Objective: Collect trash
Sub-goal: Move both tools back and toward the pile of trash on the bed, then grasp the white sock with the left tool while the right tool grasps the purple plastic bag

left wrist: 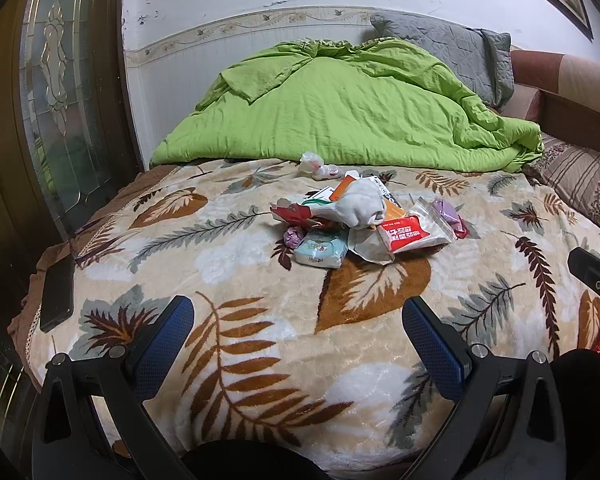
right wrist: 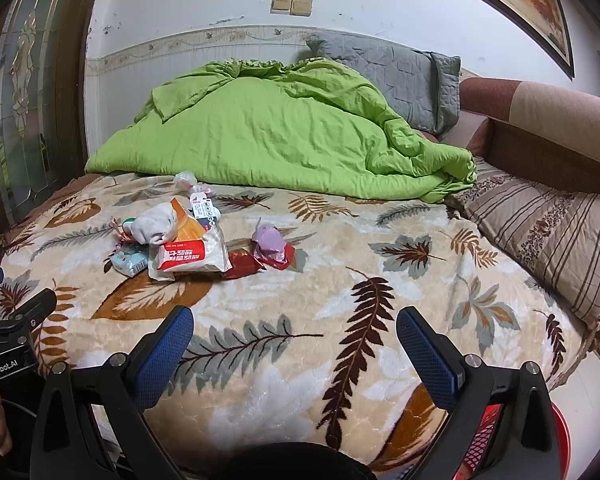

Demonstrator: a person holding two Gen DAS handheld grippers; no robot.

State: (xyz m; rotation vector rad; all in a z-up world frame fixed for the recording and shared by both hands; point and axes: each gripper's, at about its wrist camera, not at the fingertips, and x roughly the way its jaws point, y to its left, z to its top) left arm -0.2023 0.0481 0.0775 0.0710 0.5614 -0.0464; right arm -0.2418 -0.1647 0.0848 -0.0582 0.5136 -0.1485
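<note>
A heap of trash lies on the leaf-patterned blanket in the middle of the bed: a crumpled white tissue, a red-and-white wrapper, a pale blue tissue pack and a purple wad. In the right wrist view the same heap sits at the left, with the purple wad and a red wrapper a little apart. My left gripper hovers open, short of the heap. My right gripper is also open over bare blanket, nothing between its fingers.
A green quilt and a grey pillow lie at the far end. A striped pillow lies on the right. A black phone rests at the bed's left edge. A red basket stands below the near right corner.
</note>
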